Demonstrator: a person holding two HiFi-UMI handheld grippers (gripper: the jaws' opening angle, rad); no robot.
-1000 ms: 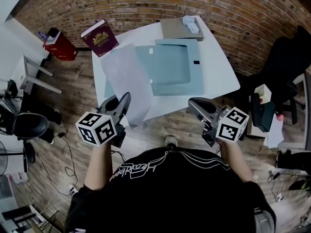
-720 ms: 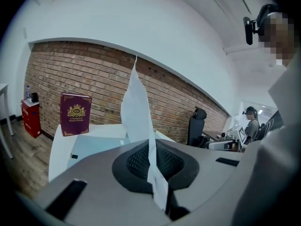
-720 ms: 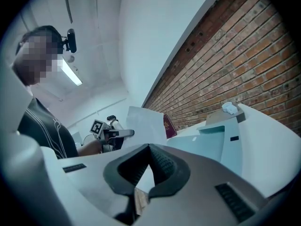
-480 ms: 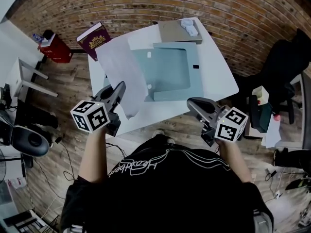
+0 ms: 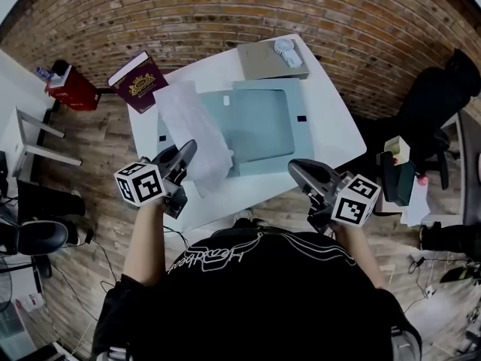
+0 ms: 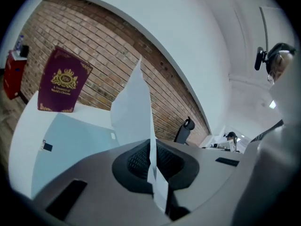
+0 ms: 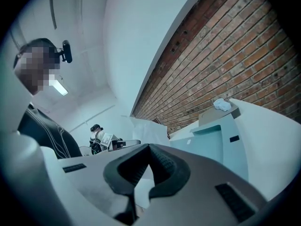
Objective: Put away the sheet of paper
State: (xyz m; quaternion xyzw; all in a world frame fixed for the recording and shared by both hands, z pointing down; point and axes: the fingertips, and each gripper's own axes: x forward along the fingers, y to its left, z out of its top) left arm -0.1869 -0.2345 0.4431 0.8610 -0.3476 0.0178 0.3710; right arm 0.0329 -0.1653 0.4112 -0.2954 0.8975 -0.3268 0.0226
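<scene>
The sheet of paper (image 5: 194, 126) is hanging in the air over the near-left part of the counter (image 5: 334, 130). Its near edge is pinched and the rest is curving up and away, overlapping the left side of the pale blue folder (image 5: 263, 119) in the head view. Gripped by one edge like this, it is probably being carried toward that folder, which is lying flat on the counter and seems to be where the sheet belongs.

The left gripper (image 5: 186, 149) is clamping the sheet, its jaws pressing together on the paper's edge, which is running straight between the pads (image 6: 136, 160). The right gripper (image 5: 299, 170) is hovering off the counter's near edge with its jaws together and nothing in them, likely waiting to help with the folder. A maroon book (image 5: 139, 87) is sitting at the far-left corner, clear of the work.
</scene>
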